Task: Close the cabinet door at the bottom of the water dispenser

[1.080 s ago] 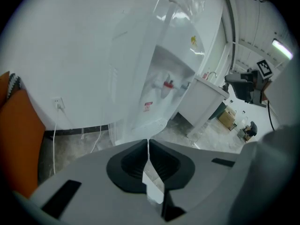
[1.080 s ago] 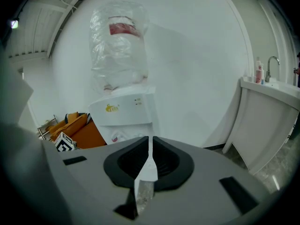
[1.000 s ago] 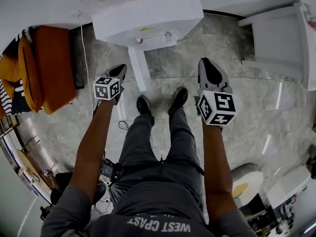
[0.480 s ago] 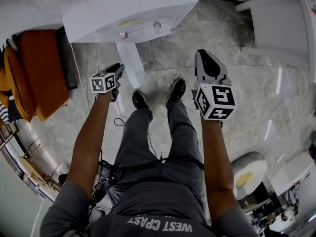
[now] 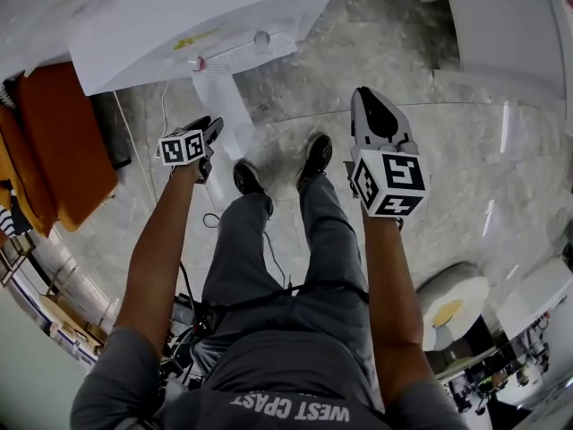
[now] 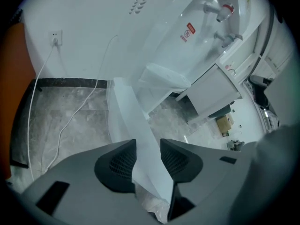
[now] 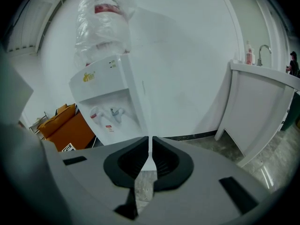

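Closing has not begun: the cabinet door juts edge-on from the base of the water dispenser, toward 11 o'clock from the person's shoes in the head view. The left tongs have just been opening and stand wide, with the door's free edge in the gap and the pads apparently not pressing, likely set to push that edge. The right tongs, at 1 o'clock, are closed on nothing and hang clear, seemingly spare.

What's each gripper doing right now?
Left gripper: open, jaws just opened, cabinet door edge between them.
Right gripper: closed, holding nothing.
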The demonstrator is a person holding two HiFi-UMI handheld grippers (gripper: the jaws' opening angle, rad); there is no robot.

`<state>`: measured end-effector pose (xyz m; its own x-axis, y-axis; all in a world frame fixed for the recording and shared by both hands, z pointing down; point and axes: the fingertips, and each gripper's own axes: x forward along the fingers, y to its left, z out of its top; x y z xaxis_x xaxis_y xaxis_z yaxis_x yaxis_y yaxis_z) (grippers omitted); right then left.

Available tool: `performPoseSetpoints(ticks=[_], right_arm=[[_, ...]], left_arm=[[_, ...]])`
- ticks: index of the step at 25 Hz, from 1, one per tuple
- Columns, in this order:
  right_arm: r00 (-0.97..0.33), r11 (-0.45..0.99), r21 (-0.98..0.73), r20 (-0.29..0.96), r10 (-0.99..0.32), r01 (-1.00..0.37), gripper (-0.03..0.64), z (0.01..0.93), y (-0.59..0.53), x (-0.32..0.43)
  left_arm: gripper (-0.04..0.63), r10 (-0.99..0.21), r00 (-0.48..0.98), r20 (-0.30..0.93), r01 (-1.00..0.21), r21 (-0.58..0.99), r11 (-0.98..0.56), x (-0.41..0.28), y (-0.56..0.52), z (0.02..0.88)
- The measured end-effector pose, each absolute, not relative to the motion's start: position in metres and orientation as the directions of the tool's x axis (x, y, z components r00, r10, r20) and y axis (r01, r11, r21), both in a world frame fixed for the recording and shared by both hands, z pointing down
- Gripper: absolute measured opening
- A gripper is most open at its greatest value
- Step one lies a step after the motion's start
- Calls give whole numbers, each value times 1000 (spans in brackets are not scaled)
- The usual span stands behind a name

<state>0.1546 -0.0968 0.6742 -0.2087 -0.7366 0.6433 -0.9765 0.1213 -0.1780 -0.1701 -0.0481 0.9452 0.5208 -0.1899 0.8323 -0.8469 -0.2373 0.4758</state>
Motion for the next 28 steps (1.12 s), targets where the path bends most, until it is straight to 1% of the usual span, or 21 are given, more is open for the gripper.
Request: performPoseSetpoints(ticks=[2, 3, 7, 13, 20, 28], right_arm=[[-204, 114, -178, 649, -733, -977, 31, 678, -95, 158], [-202, 111, -178, 652, -731, -978, 31, 680, -94, 160], [-196, 97, -183, 658, -727, -978, 31, 687, -94, 164], [-195, 83, -196, 661, -725, -977, 31, 688, -94, 167], [-180, 64, -195, 670, -720, -979, 31, 694, -89, 182], [-168, 46, -194, 679, -715, -980, 31, 705, -87, 204]], left_arm=[[145, -202, 526, 826, -847, 486, -218, -172, -49, 948], [137, -205, 530, 823, -845, 491, -213, -172, -49, 949], [118, -189, 502, 844, -855, 453, -251, -169, -49, 951], [84, -214, 525, 823, -846, 479, -234, -153, -52, 947], [81, -243, 578, 779, -812, 522, -261, -115, -64, 945], [77, -304, 607, 734, -793, 541, -279, -71, -98, 946]])
